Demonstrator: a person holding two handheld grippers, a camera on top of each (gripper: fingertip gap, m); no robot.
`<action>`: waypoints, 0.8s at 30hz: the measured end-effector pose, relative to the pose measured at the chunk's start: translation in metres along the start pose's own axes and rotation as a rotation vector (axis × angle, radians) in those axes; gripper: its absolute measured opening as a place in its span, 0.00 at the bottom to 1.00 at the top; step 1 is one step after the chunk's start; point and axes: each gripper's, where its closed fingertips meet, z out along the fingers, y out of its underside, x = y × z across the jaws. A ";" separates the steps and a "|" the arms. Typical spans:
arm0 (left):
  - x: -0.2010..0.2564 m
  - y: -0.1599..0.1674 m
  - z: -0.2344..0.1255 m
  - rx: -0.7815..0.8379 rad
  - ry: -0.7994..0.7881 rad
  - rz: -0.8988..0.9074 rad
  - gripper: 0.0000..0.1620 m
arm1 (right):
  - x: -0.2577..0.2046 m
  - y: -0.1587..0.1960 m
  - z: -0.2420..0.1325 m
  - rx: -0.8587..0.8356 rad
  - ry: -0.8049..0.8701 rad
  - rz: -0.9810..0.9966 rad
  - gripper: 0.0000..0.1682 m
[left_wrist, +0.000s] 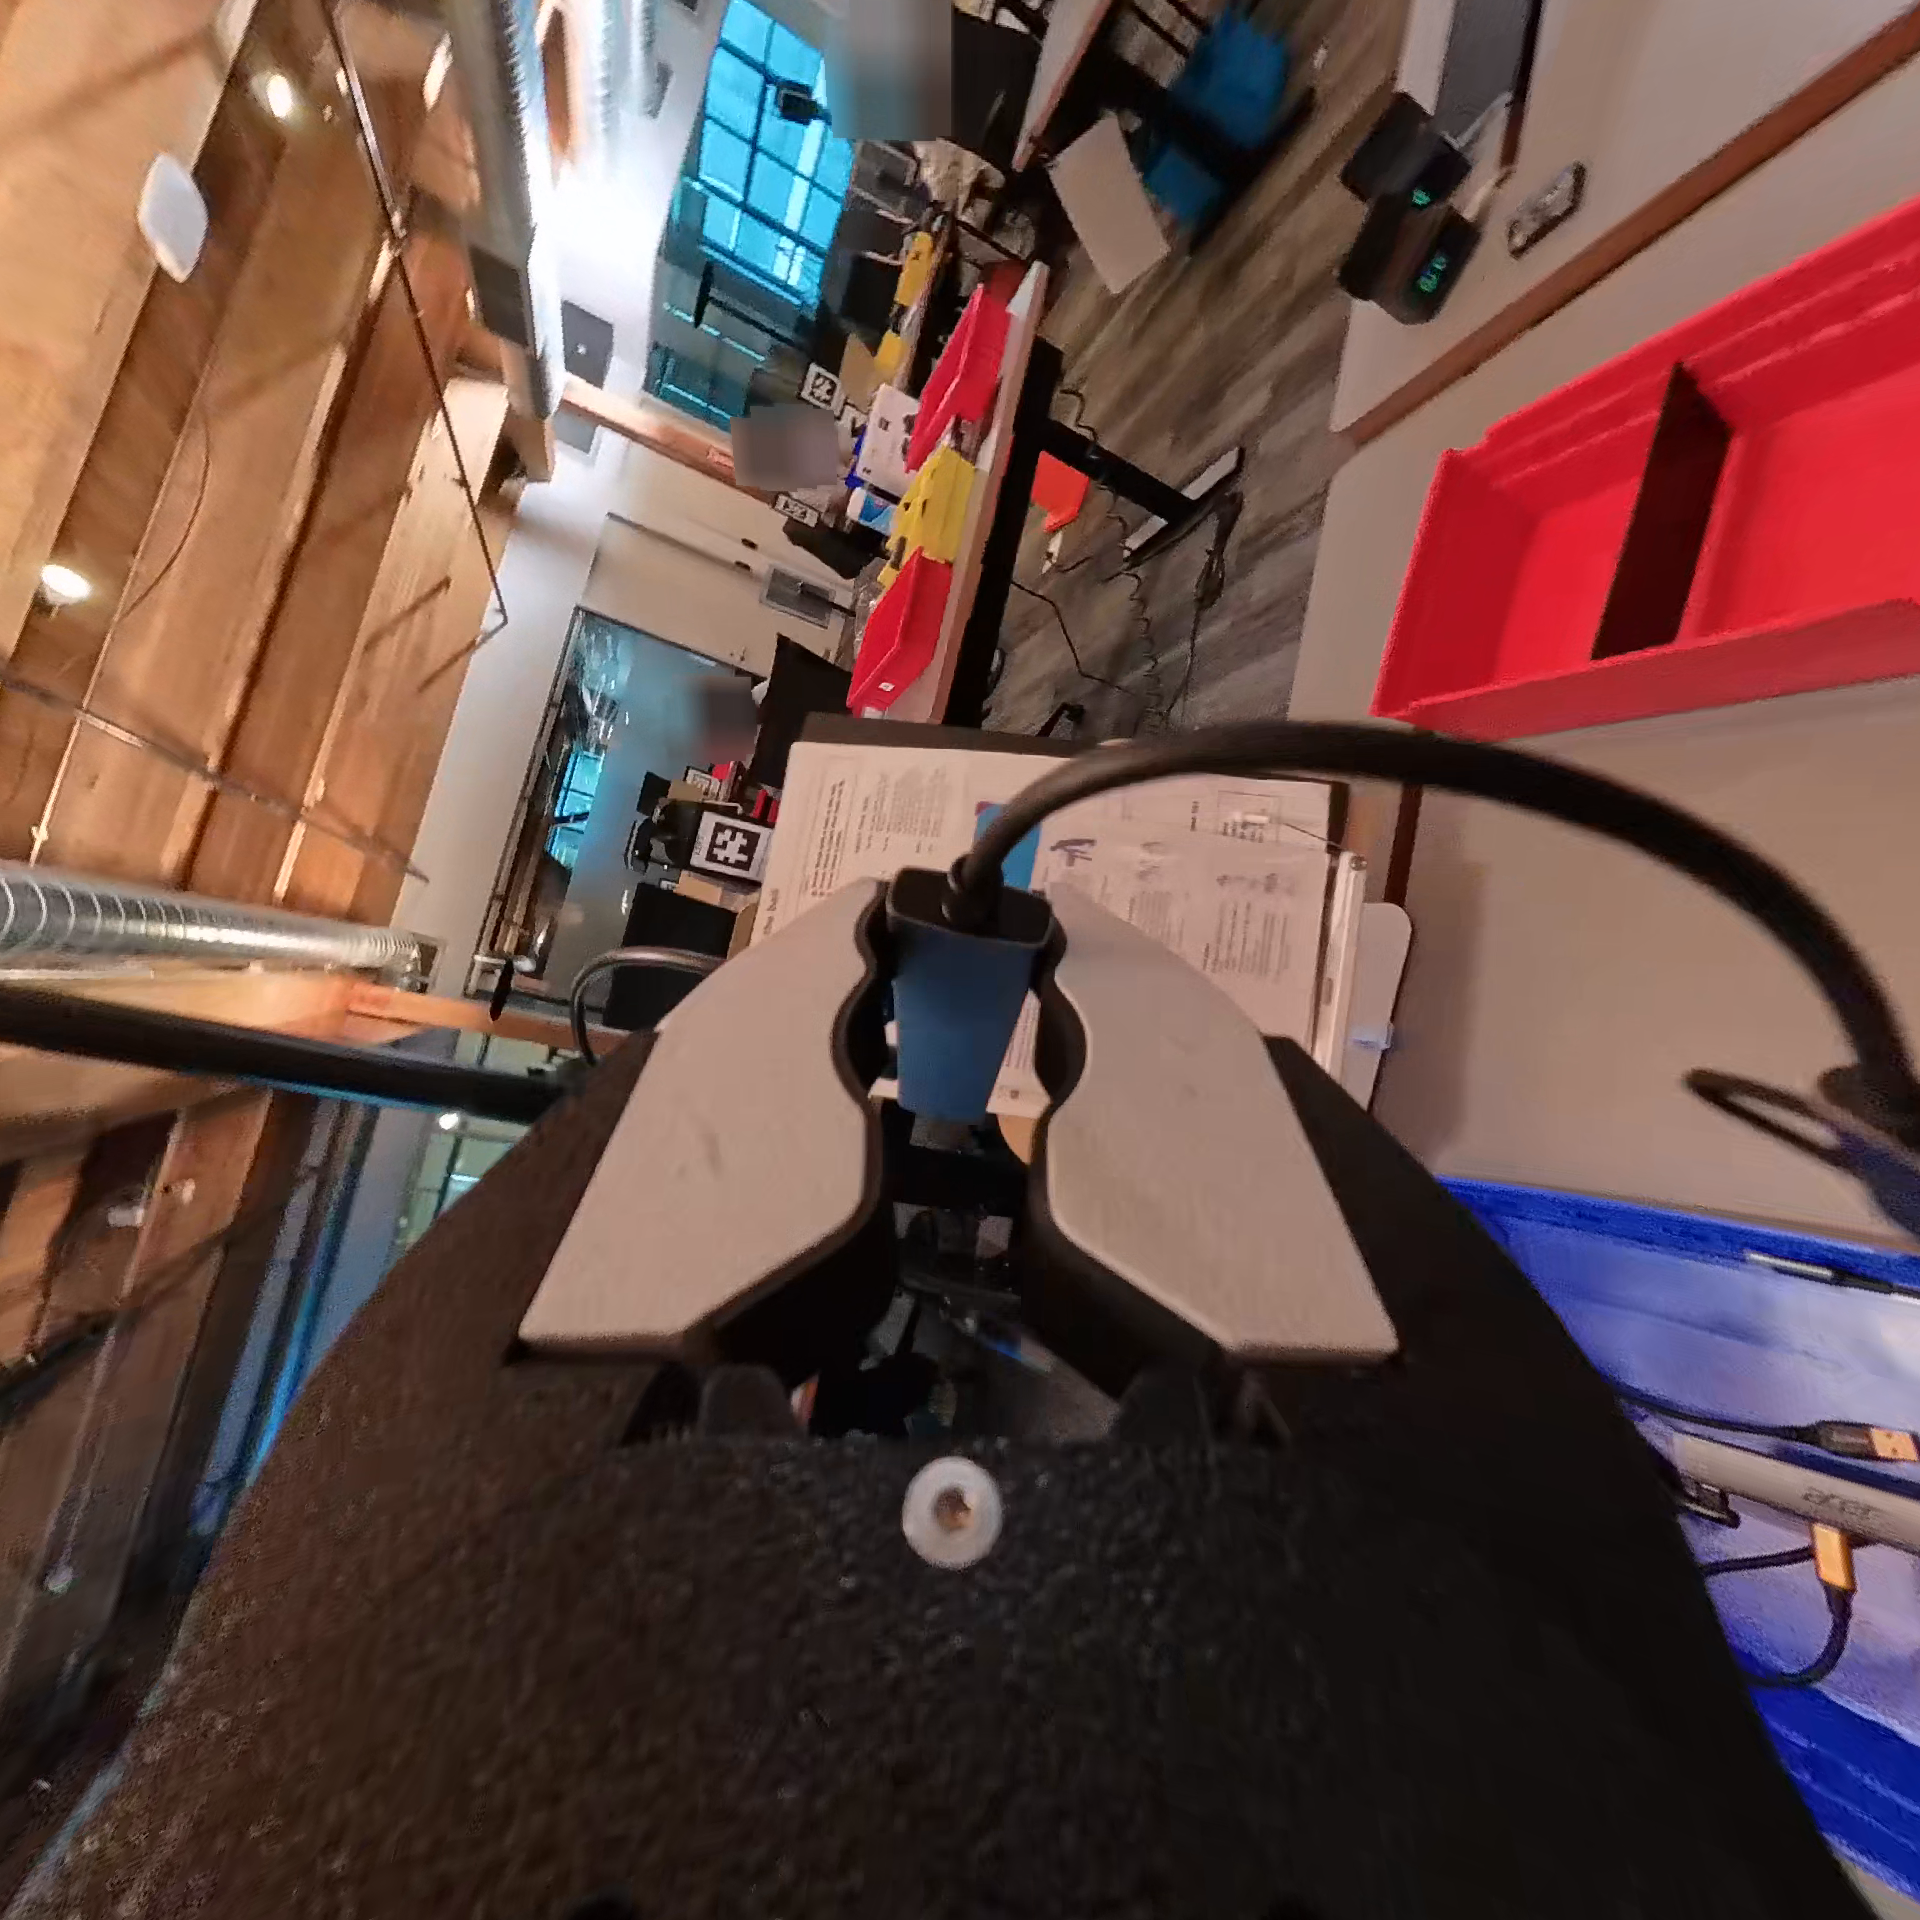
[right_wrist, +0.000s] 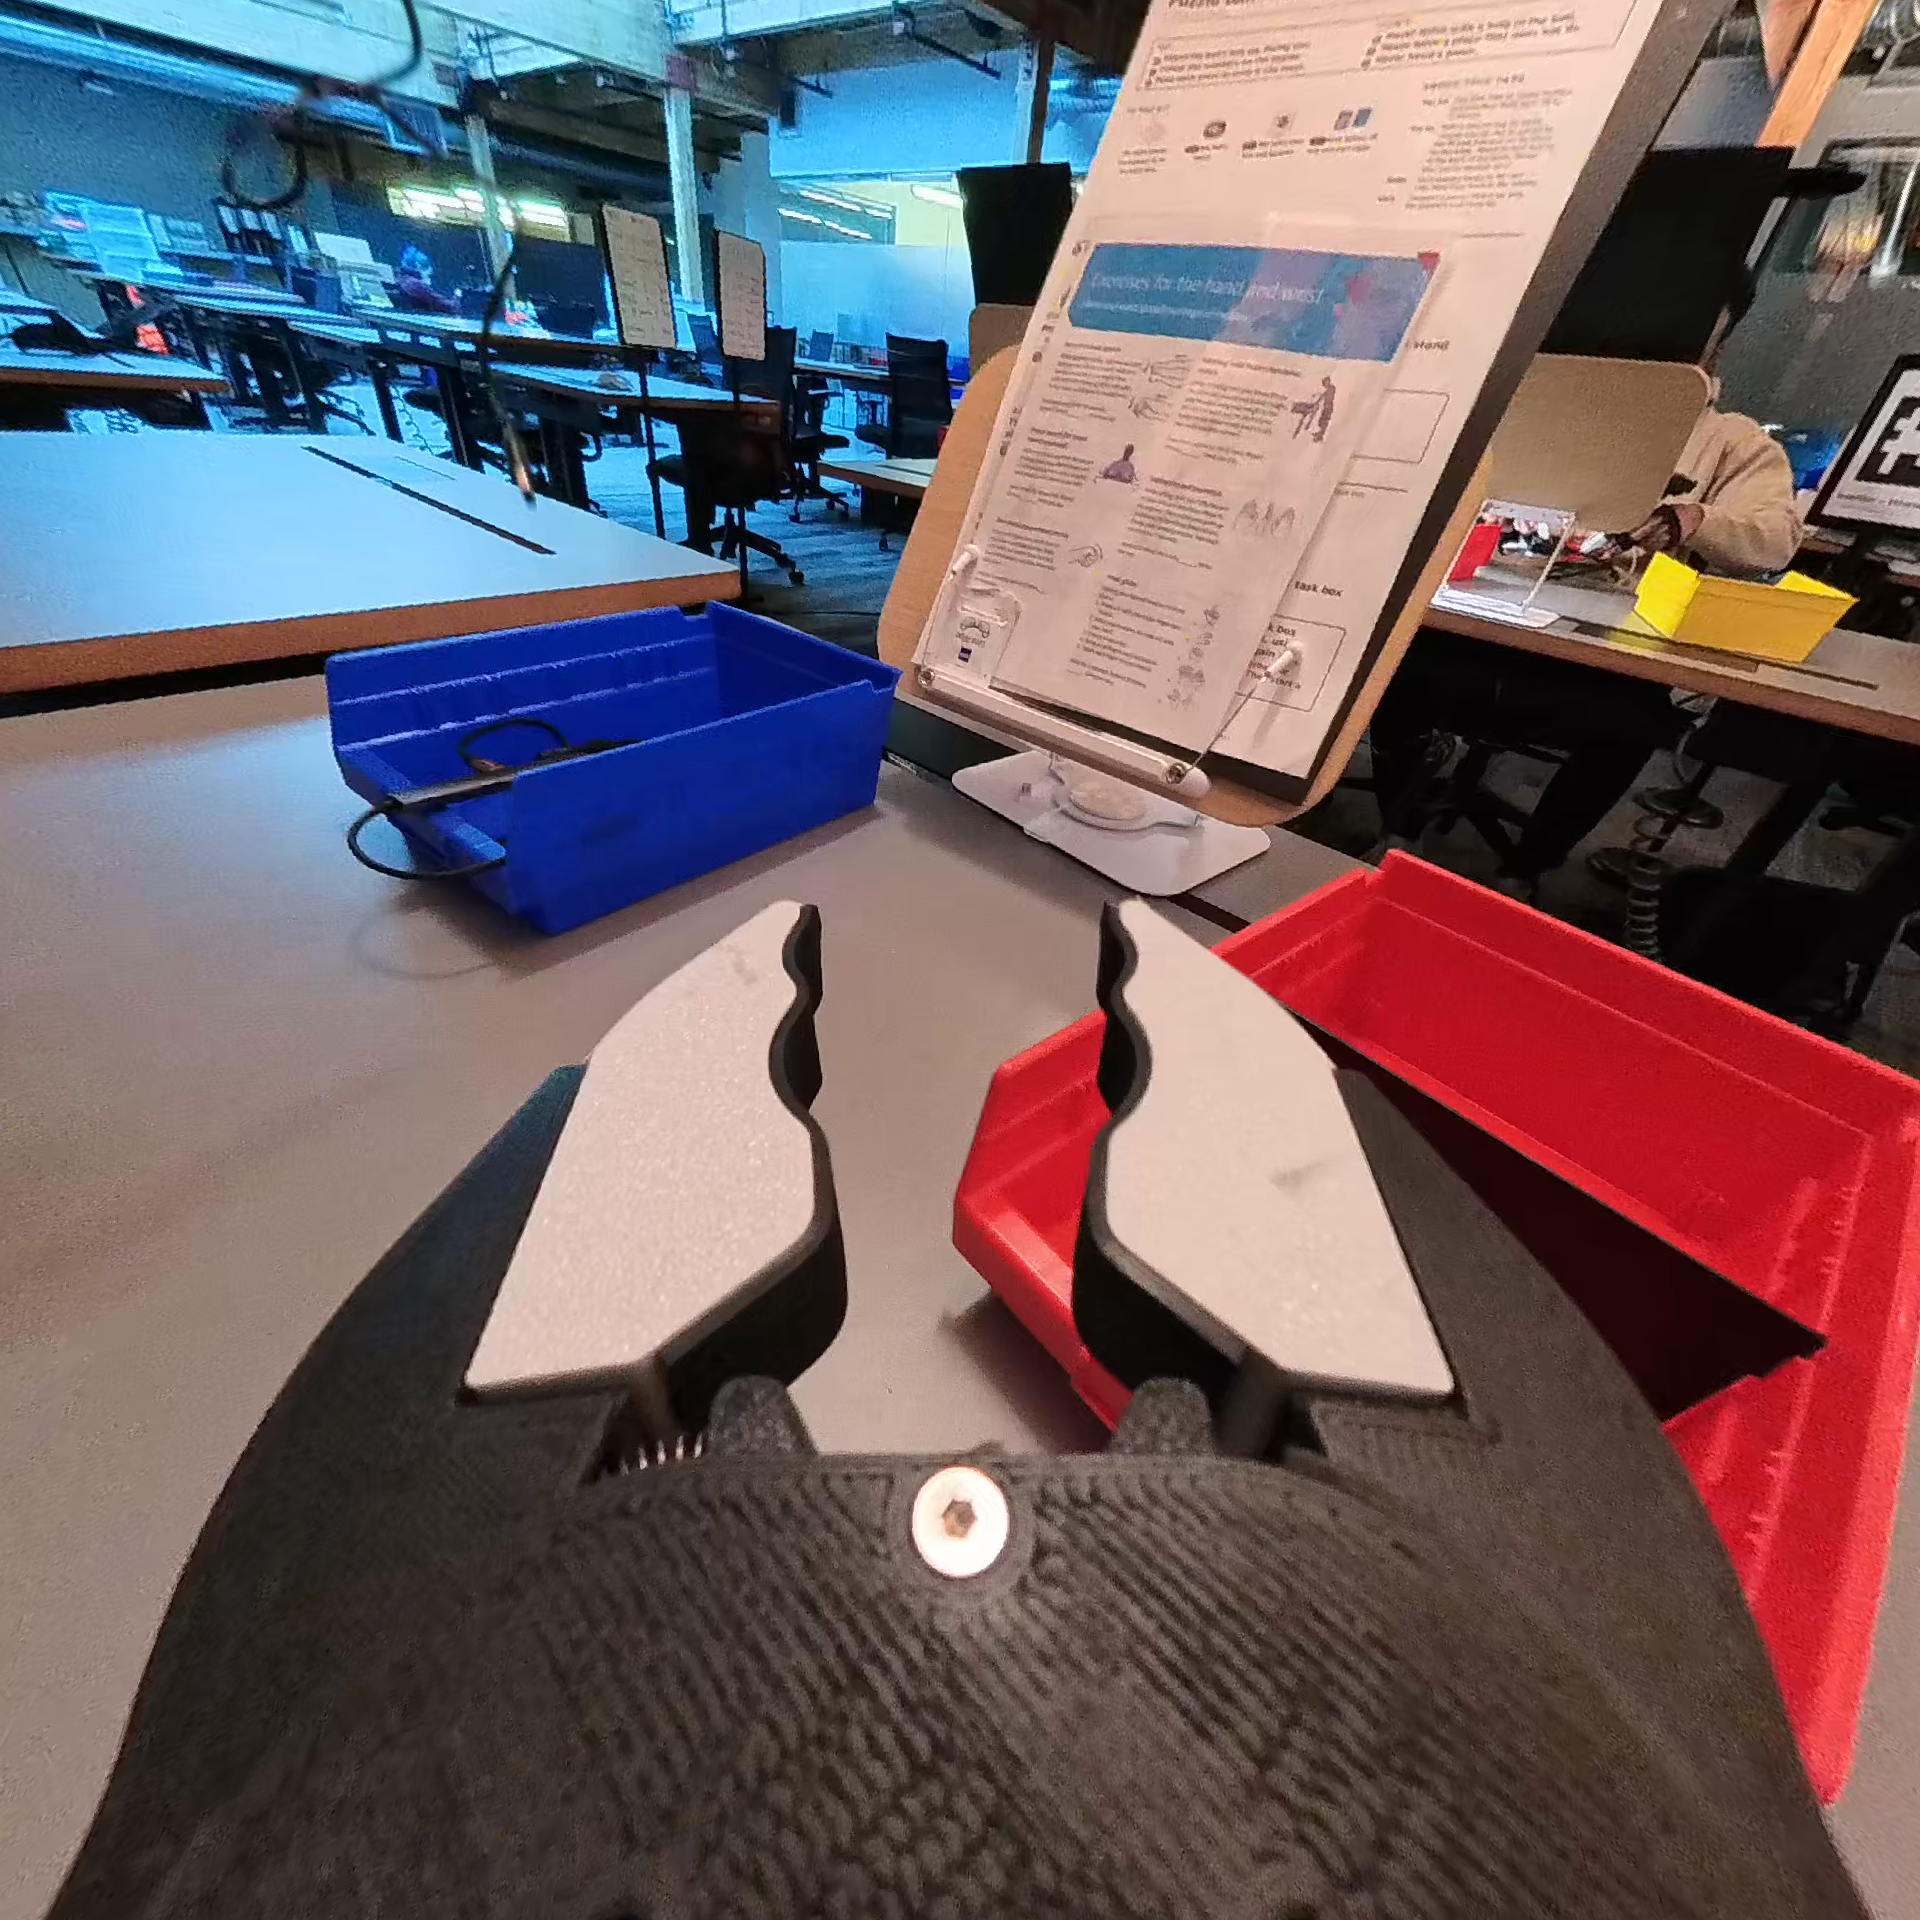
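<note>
Left gripper (left_wrist: 961, 940): we found it rolled sideways, raised, pinching a blue adapter (left_wrist: 958, 1023) whose black cable (left_wrist: 1455, 758) arced right. Right gripper (right_wrist: 961, 940): we found it level, low over the table (right_wrist: 208, 1039), spread and empty; red bin (right_wrist: 1558, 1091) just right, blue bin (right_wrist: 644, 748) far left, holding cables.
</note>
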 end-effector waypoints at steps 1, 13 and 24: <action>0.011 -0.004 0.003 0.003 0.011 0.029 0.15 | -0.001 -0.002 0.000 0.009 -0.004 0.001 0.31; 0.244 -0.084 0.064 0.242 0.144 0.473 0.15 | -0.089 -0.069 -0.007 0.294 -0.545 0.583 0.35; 0.389 -0.031 0.103 0.117 0.150 1.119 0.15 | -0.097 -0.006 0.034 0.175 -0.740 1.073 0.29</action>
